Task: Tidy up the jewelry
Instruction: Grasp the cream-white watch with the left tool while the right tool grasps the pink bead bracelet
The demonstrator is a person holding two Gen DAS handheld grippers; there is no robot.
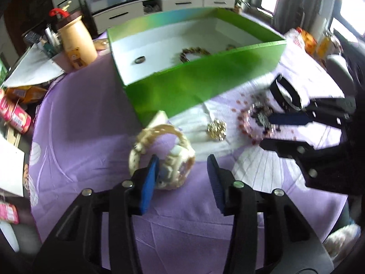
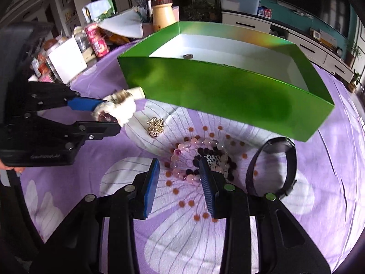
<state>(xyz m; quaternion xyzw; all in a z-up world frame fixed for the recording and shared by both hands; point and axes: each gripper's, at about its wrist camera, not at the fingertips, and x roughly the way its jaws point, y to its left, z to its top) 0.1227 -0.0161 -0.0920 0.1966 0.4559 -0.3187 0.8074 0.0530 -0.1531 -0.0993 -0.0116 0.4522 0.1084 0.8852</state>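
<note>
Left tool [image 1: 180, 175] half-spread around the cream watch [image 1: 164, 157] on the table; pad contact unclear. Right tool [image 2: 180, 182] half-spread over the bead bracelets [image 2: 200, 157], not pinching. Green box [image 2: 228, 96] lies just beyond both.

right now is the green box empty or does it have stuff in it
Not empty. The green box holds a gold chain bracelet and a small round dark piece on its white floor.
</note>
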